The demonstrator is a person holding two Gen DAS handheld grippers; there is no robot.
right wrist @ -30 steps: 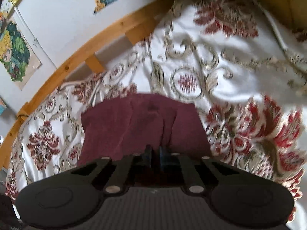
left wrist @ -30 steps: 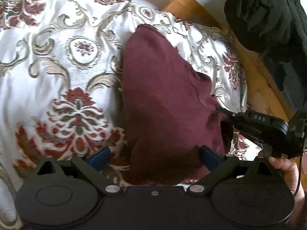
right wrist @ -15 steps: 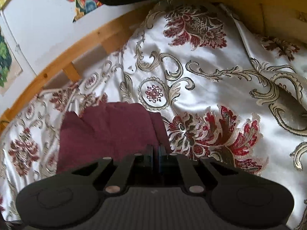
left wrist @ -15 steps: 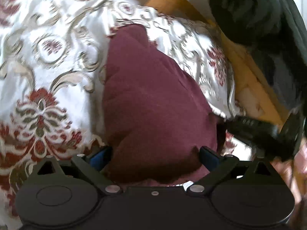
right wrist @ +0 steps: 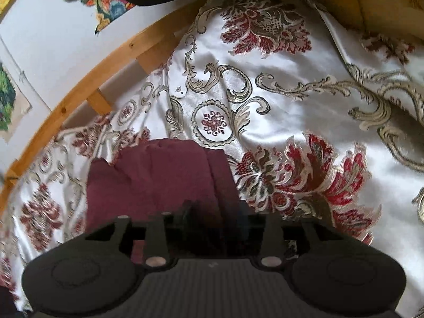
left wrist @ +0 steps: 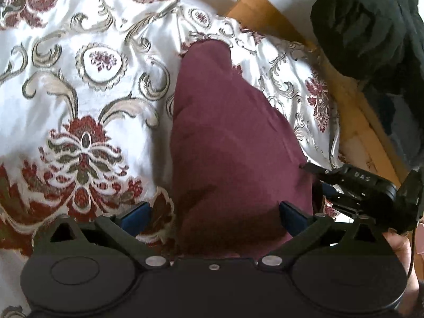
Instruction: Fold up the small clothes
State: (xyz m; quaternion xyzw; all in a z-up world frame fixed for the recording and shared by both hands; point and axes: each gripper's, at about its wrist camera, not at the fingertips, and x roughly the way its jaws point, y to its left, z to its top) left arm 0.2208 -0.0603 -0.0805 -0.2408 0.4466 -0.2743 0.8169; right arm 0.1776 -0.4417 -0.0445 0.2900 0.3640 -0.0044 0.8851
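Left wrist view: at the left of the frame spreads the shiny white bedspread with red flowers and beige scrolls [left wrist: 87, 100], and down the centre lies the folded maroon knit garment [left wrist: 233, 145], narrow end toward the top, broad end at the bottom. The left gripper [left wrist: 213, 216] has its blue-padded fingers [left wrist: 136, 216] spread wide, one on either side of the garment's near end, pads apart from the cloth. At the right edge the right gripper [left wrist: 318, 185] noses in beside the garment, with a wooden bed rail [left wrist: 352, 122] and a heap of black cloth [left wrist: 371, 26] in the upper right. Right wrist view: the garment [right wrist: 159, 177] sits lower left of centre on the bedspread [right wrist: 304, 111]. The right gripper [right wrist: 214, 213] is blurred; its jaws have just been opening, standing part way apart over the garment's near edge, not pressing it.
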